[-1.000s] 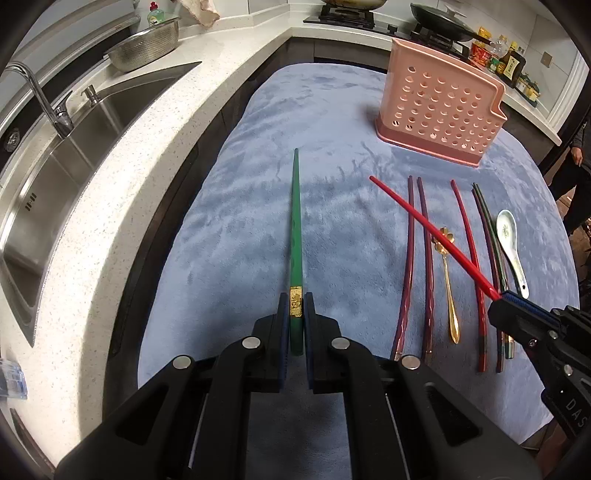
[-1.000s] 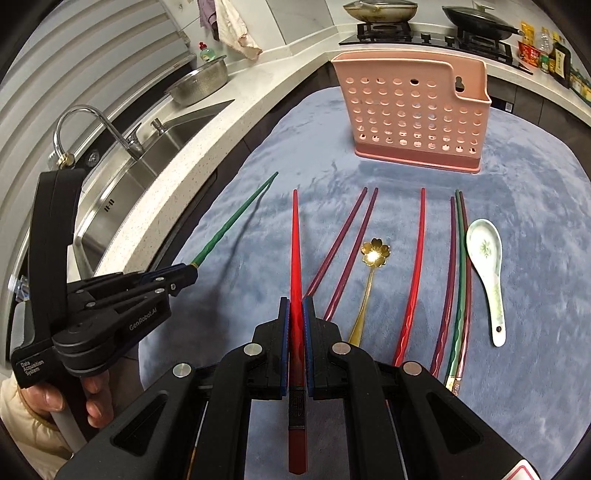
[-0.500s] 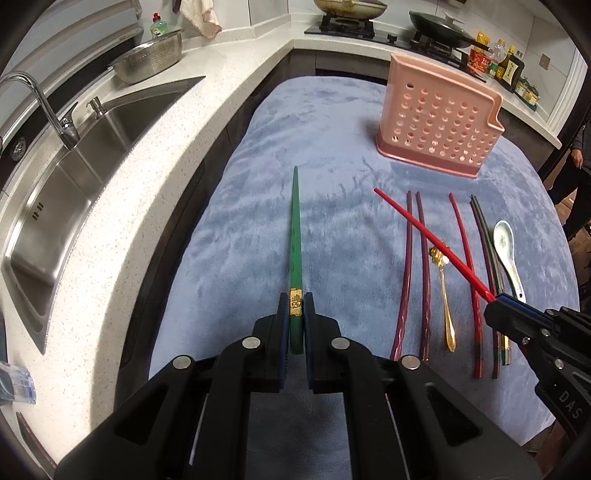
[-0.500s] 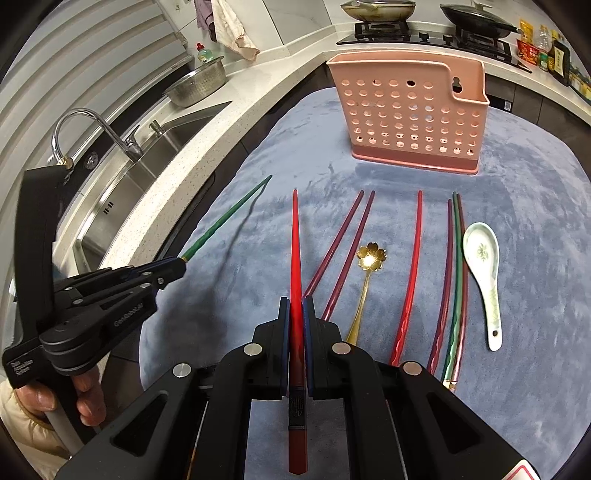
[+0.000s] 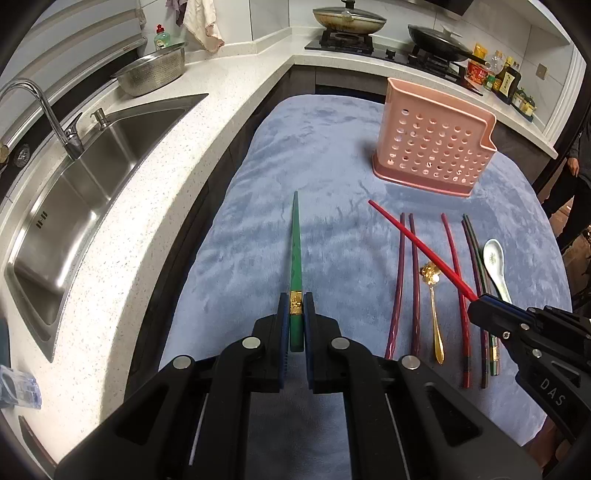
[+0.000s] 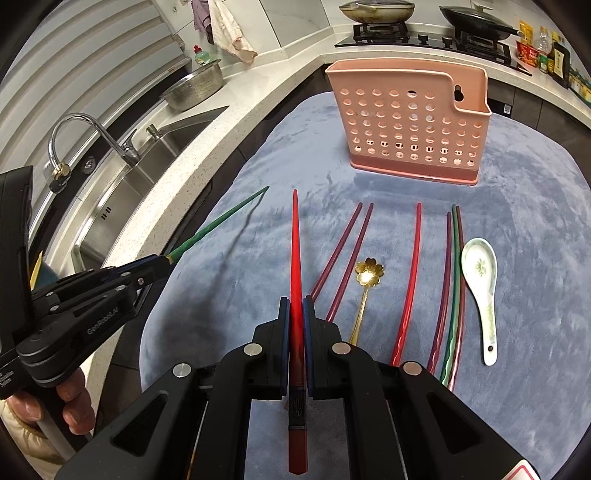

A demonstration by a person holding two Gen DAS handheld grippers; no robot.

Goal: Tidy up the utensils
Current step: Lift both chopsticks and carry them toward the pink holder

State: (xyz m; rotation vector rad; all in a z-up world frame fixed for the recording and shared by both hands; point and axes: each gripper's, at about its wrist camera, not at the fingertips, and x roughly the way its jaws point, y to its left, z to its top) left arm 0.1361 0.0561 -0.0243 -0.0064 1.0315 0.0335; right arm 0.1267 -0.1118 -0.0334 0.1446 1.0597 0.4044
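Observation:
My left gripper (image 5: 294, 308) is shut on a green chopstick (image 5: 295, 251) and holds it above the blue mat, tip pointing forward. My right gripper (image 6: 295, 310) is shut on a red chopstick (image 6: 294, 251), also held off the mat. Each gripper shows in the other's view, the right one (image 5: 480, 302) and the left one (image 6: 162, 260). A pink perforated utensil holder (image 6: 410, 122) stands upright at the far side of the mat. On the mat lie two maroon chopsticks (image 6: 343, 254), a gold flower spoon (image 6: 365, 288), a red chopstick (image 6: 410, 280), several more chopsticks (image 6: 454, 288) and a white ceramic spoon (image 6: 480, 280).
A steel sink (image 5: 74, 206) with a tap (image 5: 44, 110) lies to the left in the white counter (image 5: 155, 206). A metal colander (image 5: 151, 72) stands behind it. A stove with pans (image 5: 347, 22) and bottles (image 5: 506, 81) are at the back.
Both grippers have risen and pulled back a little with their chopsticks; the holder and the stove now show further from the top edge. The utensils on the mat have not moved.

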